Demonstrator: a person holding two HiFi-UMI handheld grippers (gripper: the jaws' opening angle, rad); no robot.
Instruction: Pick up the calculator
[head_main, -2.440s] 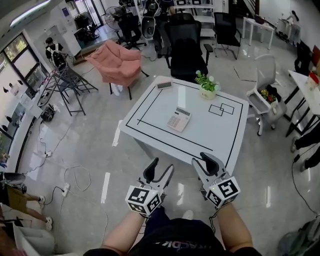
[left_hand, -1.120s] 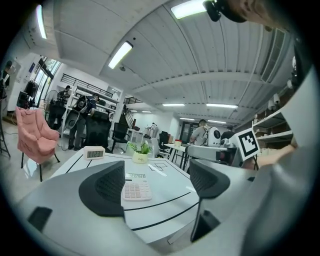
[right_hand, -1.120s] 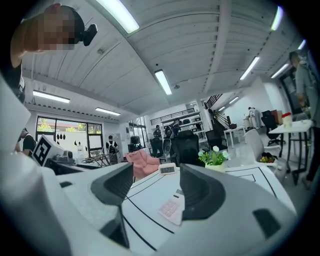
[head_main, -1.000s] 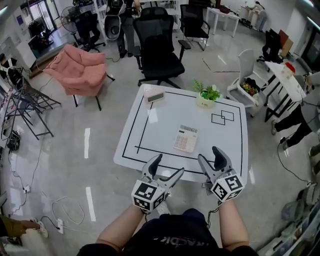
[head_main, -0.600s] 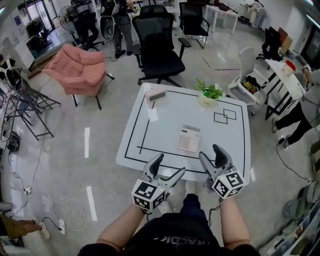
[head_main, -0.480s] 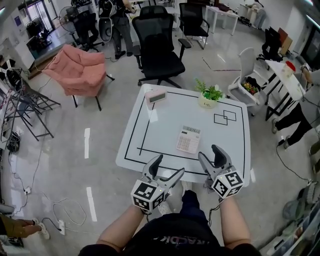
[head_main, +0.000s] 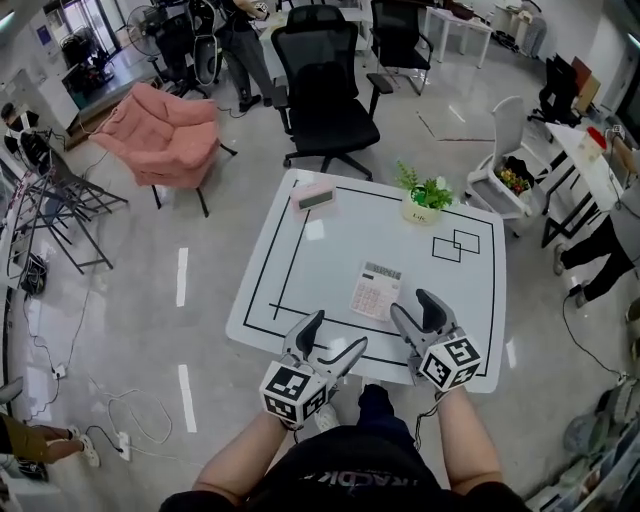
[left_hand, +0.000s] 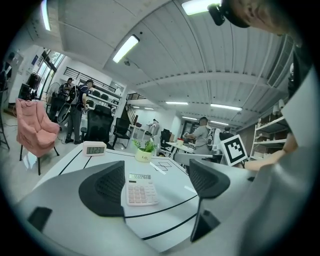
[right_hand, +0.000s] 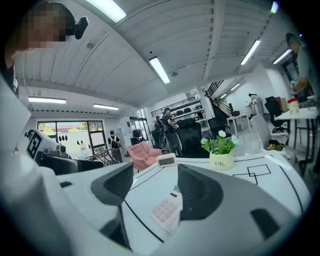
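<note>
White table (head_main: 330, 250), calculator (head_main: 376, 291) just beyond spread left gripper (head_main: 337, 332), right gripper (head_main: 411, 304)

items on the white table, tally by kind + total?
calculator: 1
digital clock: 1
potted plant: 1
Total: 3

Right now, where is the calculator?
In the head view the calculator lies on the white table, near its front edge, just ahead of the right gripper.
</note>
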